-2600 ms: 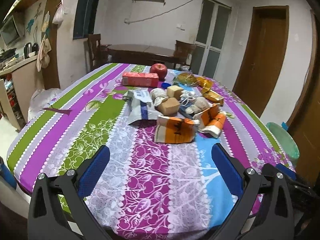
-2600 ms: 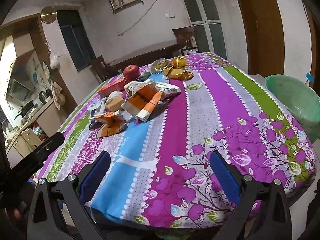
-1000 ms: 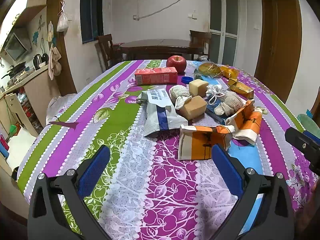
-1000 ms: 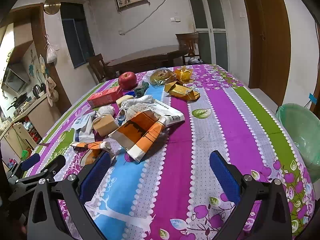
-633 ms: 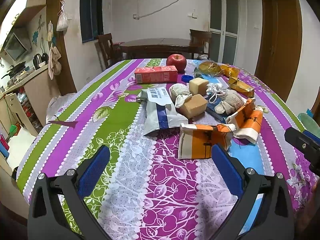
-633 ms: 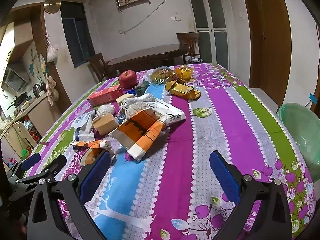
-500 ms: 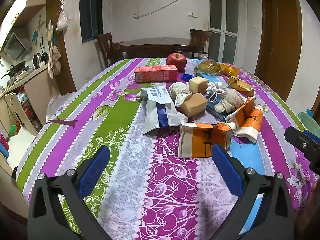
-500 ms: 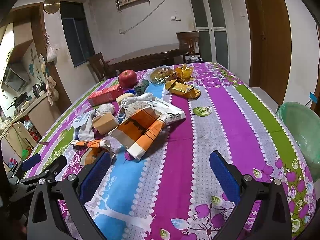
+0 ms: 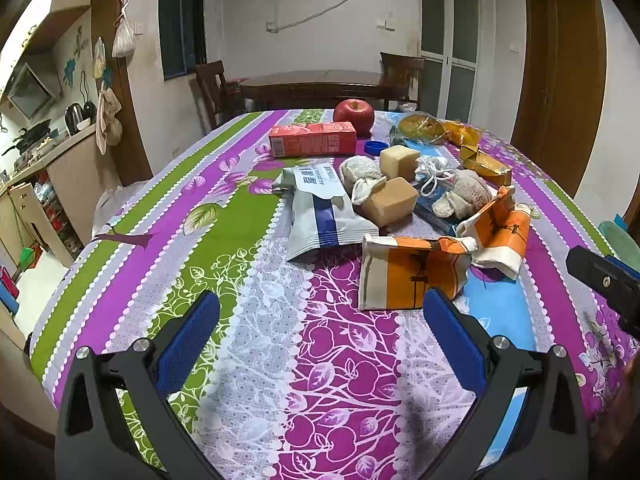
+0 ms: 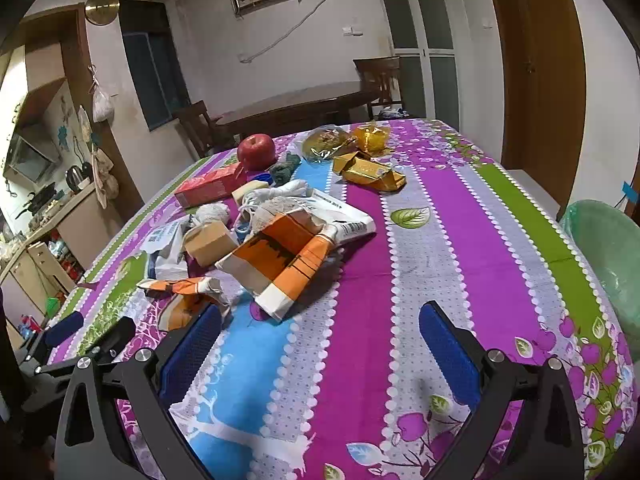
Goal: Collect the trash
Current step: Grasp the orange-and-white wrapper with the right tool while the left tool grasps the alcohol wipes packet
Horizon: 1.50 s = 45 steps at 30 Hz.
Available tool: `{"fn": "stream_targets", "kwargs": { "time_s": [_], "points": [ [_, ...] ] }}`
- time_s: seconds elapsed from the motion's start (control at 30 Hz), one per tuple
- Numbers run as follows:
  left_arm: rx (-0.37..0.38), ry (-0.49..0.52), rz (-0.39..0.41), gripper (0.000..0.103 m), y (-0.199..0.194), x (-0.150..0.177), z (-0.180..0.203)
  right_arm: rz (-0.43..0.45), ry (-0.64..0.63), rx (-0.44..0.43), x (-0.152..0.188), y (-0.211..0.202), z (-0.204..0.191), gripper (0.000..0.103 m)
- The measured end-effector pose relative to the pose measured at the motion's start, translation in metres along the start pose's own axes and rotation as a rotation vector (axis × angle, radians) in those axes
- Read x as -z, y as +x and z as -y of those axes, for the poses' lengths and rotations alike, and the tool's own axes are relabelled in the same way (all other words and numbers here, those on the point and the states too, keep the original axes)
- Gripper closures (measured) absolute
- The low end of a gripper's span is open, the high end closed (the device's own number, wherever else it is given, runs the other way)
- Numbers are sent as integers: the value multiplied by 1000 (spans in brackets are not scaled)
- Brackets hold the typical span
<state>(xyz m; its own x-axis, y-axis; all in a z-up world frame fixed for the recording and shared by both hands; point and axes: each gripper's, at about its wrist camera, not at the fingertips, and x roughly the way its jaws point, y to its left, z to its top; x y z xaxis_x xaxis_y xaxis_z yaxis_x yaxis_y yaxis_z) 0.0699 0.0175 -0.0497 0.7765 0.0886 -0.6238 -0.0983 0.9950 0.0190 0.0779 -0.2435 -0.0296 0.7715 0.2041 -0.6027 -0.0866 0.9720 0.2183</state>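
The left gripper [image 9: 320, 332] is held spread and empty low in the frame; just beyond its right finger [image 9: 452, 340], right of centre, the nearest crumpled orange wrapper [image 9: 412, 270] is seen on the tablecloth [image 9: 224, 248], its long axis running across the frame; the left claw is judged nearer. The right gripper [image 10: 320, 344] is likewise spread and empty; there that wrapper [image 10: 188, 300] lies lower left, just beyond the left finger [image 10: 192, 352]; the green-lined bin [image 10: 608, 256] is seen at the right edge.
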Motion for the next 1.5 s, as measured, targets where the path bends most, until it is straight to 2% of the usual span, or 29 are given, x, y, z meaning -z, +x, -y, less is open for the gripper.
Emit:
{"fn": "stream_targets", "kwargs": {
  "time_s": [0.27, 0.4, 0.57, 0.73, 0.8, 0.87, 0.9, 1.13, 1.3, 1.4, 1.5],
  "points": [
    [-4, -5, -15, 5, 5, 2, -2, -38, 62, -48, -14, 18, 6, 7],
    [-6, -11, -30, 5, 9, 4, -4, -84, 81, -60, -18, 36, 5, 15],
    [3, -20, -46, 5, 12, 4, -7, -150, 137, -86, -27, 69, 7, 35],
    [15, -28, -61, 5, 14, 2, -9, -213, 225, -130, -33, 99, 13, 49],
    [24, -39, -63, 5, 15, 1, -11, -217, 218, -124, -37, 106, 10, 60],
    [30, -46, -59, 5, 15, -1, -13, -238, 223, -163, -38, 114, 7, 76],
    [30, -47, -57, 5, 14, -2, -13, -236, 221, -174, -37, 115, 7, 77],
    [56, -66, -32, 5, 7, -12, -18, -155, 201, -248, -34, 93, 7, 90],
    [109, -128, -6, 5, 4, -42, -36, -104, 199, -246, -23, 57, 20, 90],
    [140, -130, -8, 5, 18, -67, -36, -81, 209, -248, -17, 42, 29, 90],
    [108, -106, -8, 5, 42, -87, -31, -60, 206, -246, -13, 28, 33, 90]
  ]
}}
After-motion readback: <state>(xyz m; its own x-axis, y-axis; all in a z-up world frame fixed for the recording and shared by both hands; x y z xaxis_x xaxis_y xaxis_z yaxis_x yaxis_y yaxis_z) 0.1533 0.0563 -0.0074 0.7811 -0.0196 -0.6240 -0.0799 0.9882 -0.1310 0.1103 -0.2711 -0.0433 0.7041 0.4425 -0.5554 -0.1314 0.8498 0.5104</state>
